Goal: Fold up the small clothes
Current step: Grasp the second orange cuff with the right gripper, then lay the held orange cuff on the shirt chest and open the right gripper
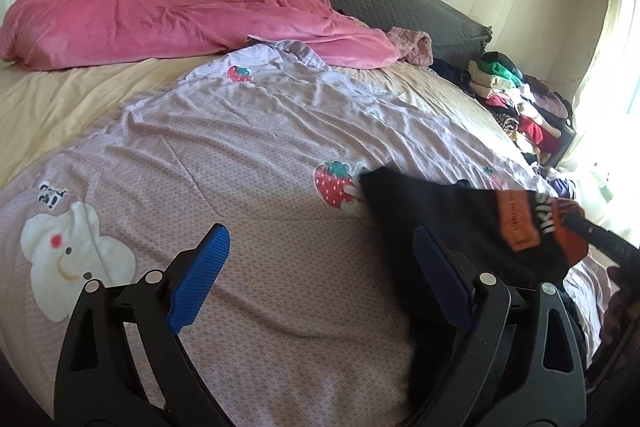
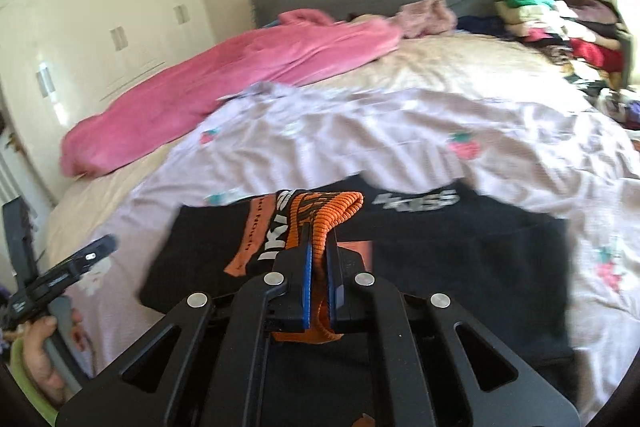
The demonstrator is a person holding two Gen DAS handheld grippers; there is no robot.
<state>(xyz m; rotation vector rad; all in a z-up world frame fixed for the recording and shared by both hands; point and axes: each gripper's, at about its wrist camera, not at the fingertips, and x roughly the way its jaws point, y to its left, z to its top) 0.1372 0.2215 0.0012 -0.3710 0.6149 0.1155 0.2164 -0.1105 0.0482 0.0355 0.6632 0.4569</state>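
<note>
Lilac strawberry-print bedspread (image 1: 248, 147) carries my black garment (image 2: 460, 247); right gripper (image 2: 318, 275) pinches its orange ribbed cuff (image 2: 332, 211), left gripper (image 1: 320, 267) gapes empty (blurred view). Thin bunched hold may slip.

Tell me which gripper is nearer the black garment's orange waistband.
Right. The right gripper is clamped on the orange waistband; the left gripper hangs open beside the black garment, gripping nothing.

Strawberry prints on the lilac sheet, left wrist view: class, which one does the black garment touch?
The large strawberry, mid-frame: the black garment's corner overlaps its right edge. The small strawberry farther back, near the pink blanket, lies uncovered.
</note>
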